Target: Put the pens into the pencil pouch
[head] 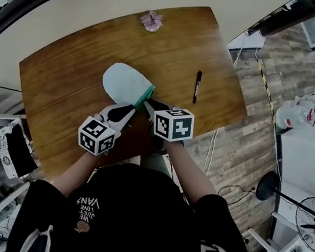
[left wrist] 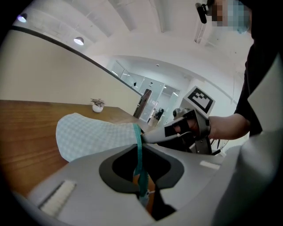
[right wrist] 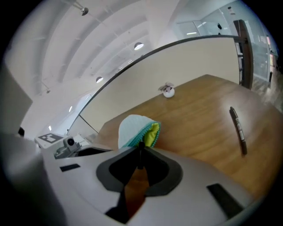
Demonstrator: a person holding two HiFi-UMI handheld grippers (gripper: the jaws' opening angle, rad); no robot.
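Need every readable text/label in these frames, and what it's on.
"VANS", with "LOVE" among the smaller lines: black shirt, upside down in the head view.
Print on the pen: too small to read.
Marker cubes: patterns only, no letters.

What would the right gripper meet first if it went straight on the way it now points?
The pale blue checked fabric pencil pouch, at its open yellow-lined mouth, just ahead of the right gripper, which seems to pinch a thin dark zip pull.
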